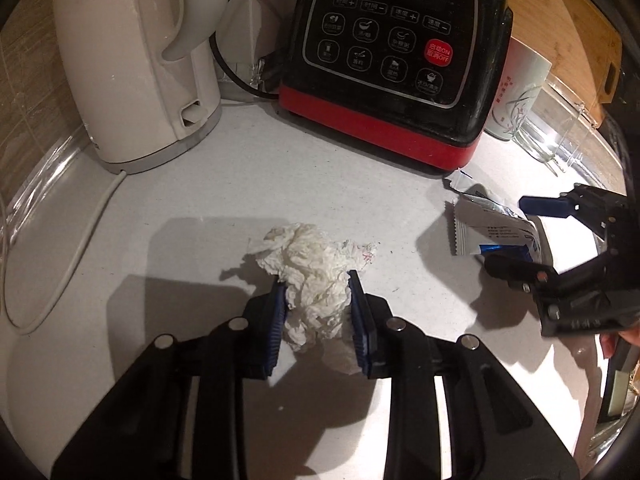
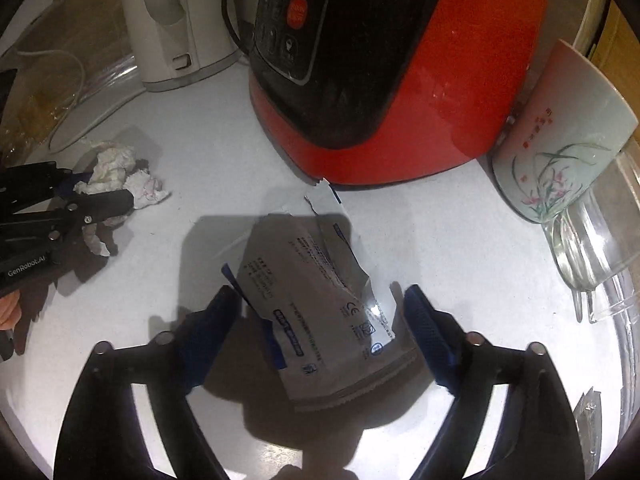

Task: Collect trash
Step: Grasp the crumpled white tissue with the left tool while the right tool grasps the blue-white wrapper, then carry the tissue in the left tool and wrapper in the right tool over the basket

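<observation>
A crumpled white tissue (image 1: pixel 316 280) lies on the white counter, and my left gripper (image 1: pixel 318 284) is shut on it, blue pads pressing both sides. The tissue also shows in the right wrist view (image 2: pixel 116 176), with the left gripper (image 2: pixel 80 196) around it. A torn silver foil wrapper (image 2: pixel 320 304) with blue print lies flat on the counter between the open fingers of my right gripper (image 2: pixel 320 300); neither pad touches it. In the left wrist view the wrapper (image 1: pixel 488 228) sits at the right with the right gripper (image 1: pixel 516 236) straddling it.
A black-and-red blender base (image 1: pixel 392 60) stands at the back, a white electric kettle (image 1: pixel 136 60) to its left with its cord (image 1: pixel 68 268) trailing. A floral mug (image 2: pixel 560 140) and a glass (image 2: pixel 588 248) stand right of the blender. A wooden board (image 1: pixel 572 28) leans behind.
</observation>
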### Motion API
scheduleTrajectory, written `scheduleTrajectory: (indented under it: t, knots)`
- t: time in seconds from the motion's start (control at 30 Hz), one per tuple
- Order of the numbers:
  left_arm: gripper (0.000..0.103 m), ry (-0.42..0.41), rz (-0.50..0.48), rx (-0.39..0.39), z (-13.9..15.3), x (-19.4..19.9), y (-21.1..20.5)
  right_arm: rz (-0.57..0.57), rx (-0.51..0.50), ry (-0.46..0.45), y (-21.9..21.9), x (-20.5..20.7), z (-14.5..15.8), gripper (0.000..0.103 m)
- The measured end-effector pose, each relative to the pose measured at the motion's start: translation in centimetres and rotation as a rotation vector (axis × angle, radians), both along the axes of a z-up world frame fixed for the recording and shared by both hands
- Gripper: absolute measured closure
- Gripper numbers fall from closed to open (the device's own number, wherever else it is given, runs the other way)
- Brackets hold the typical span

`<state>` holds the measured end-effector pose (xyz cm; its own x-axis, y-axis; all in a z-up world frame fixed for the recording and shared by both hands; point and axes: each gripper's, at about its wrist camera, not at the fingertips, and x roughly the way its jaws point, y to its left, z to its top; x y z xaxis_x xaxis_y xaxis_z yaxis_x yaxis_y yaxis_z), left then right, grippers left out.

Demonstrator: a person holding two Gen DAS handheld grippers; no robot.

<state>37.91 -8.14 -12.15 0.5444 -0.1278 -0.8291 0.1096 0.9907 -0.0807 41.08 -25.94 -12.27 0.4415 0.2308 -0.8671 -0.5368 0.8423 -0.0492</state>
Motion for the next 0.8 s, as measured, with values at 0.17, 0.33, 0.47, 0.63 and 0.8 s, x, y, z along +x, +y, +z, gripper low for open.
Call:
scheduleTrajectory:
  t: [0.17,0.33,0.47,0.63,0.8]
  knots:
    - [0.074,-0.006,0.003,0.0,-0.1,0.0,0.0,-0.016,0.028,0.02,-1.0,0.8,0.3,0.065]
    - [0.074,0.001,0.017,-0.022,0.1,-1.0,0.0,-0.072,0.103,0.055,-2.4,-0.1,0.7,0.092]
    - [0.075,-0.003,0.011,-0.032,0.4,-3.0,0.1,-0.098,0.139,0.029,-2.8,-3.5,1.5,0.093]
    - [0.075,-0.01,0.016,-0.051,1.3,-8.3,0.4,-0.104,0.188,-0.011,-2.8,-10.2,2.8,0.093]
    - [0.075,-0.029,0.028,-0.059,2.8,-15.5,0.3,-0.098,0.237,-0.013,-2.4,-17.7,3.7,0.093]
